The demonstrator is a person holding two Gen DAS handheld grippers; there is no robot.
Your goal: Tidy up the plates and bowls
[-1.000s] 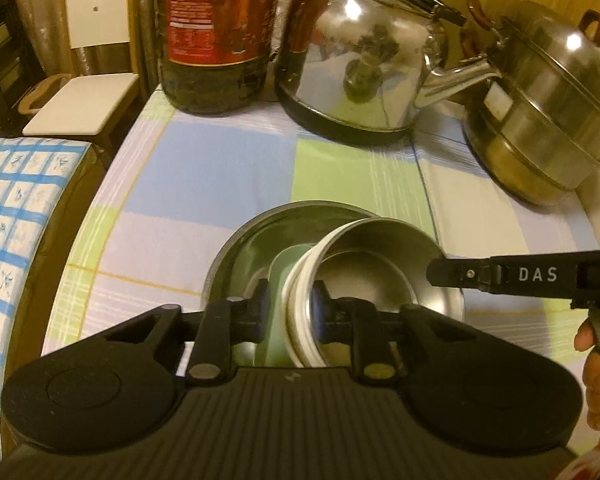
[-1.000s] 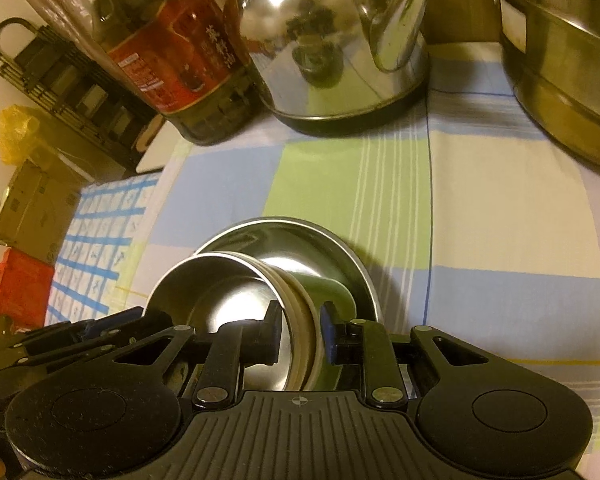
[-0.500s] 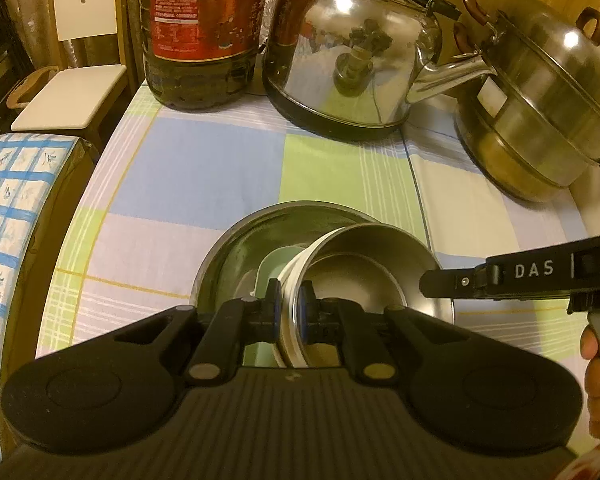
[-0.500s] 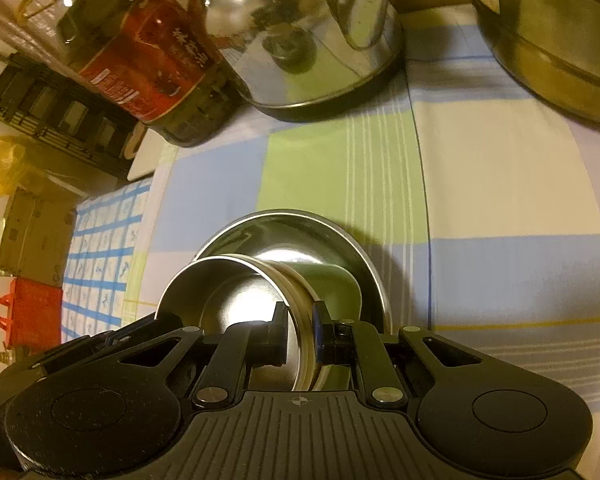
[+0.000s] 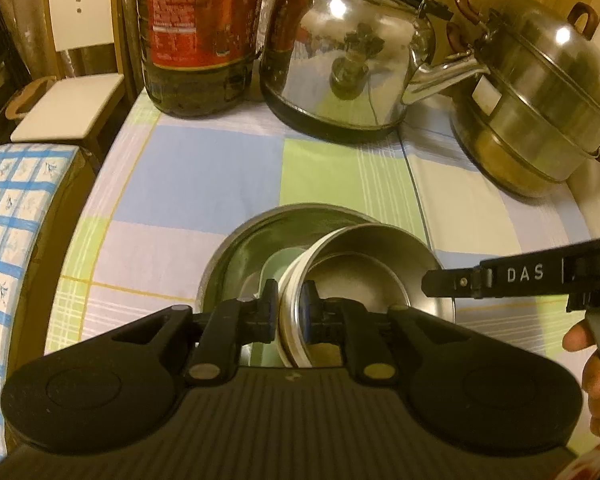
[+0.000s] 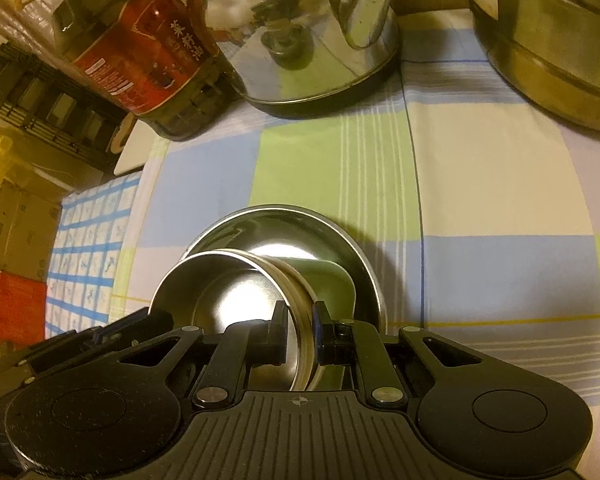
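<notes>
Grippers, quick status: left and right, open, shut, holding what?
Left gripper: jaws opening, small steel bowl's rim between the pads.
Right gripper: shut on the same bowl's opposite rim.

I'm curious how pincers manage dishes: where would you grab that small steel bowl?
Pinch the small steel bowl by its thin wall, one finger inside, one outside, coming from above at the near edge: it tilts in the larger dish, rim raised.

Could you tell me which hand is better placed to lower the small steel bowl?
Probably right: the right gripper clamps the small steel bowl by its rim, while the left gripper is opening its jaws around it.
</notes>
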